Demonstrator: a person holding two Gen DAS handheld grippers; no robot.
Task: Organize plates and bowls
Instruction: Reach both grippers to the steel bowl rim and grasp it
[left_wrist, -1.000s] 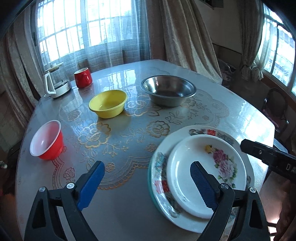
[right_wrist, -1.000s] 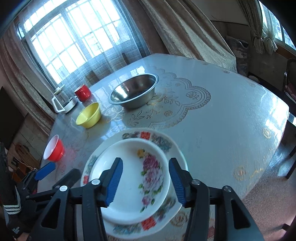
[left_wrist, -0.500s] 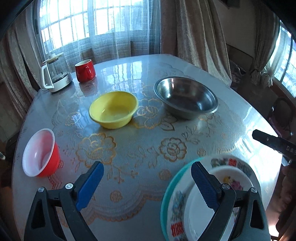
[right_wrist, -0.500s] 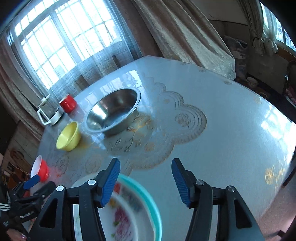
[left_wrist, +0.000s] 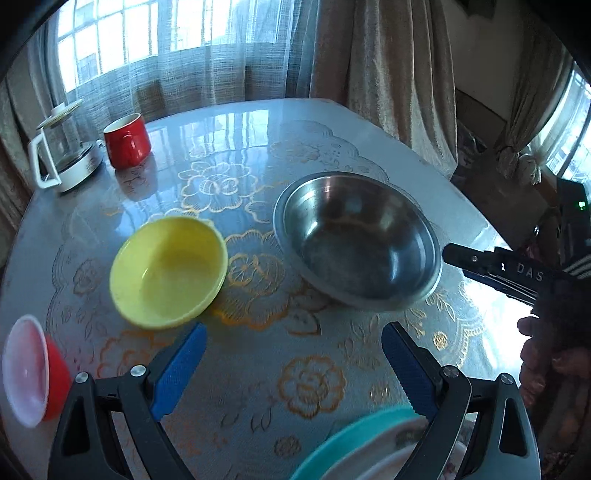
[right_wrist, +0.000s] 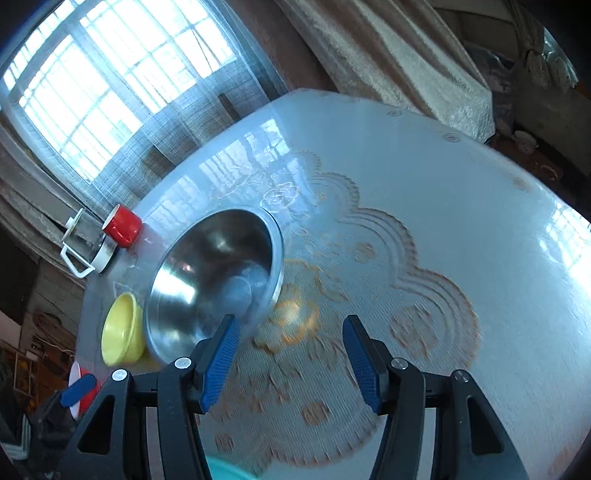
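**Both tools reach for the bowls**

Plates sit stacked (left_wrist: 354, 450) at the surface's (left_wrist: 258, 369) near edge. The left tool (left_wrist: 291, 369) and right tool (right_wrist: 291, 363) gape empty, apparently heading for the steel bowl (left_wrist: 358, 240) beside the yellow bowl (left_wrist: 168, 271), likely for nesting.

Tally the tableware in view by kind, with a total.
Bowls: 3: yellow bowl, steel bowl, red bowl
Plates: 2, stacked: teal-rimmed plate, white plate
Mugs: 1: red mug
Glass jugs: 1: jug
Total: 7
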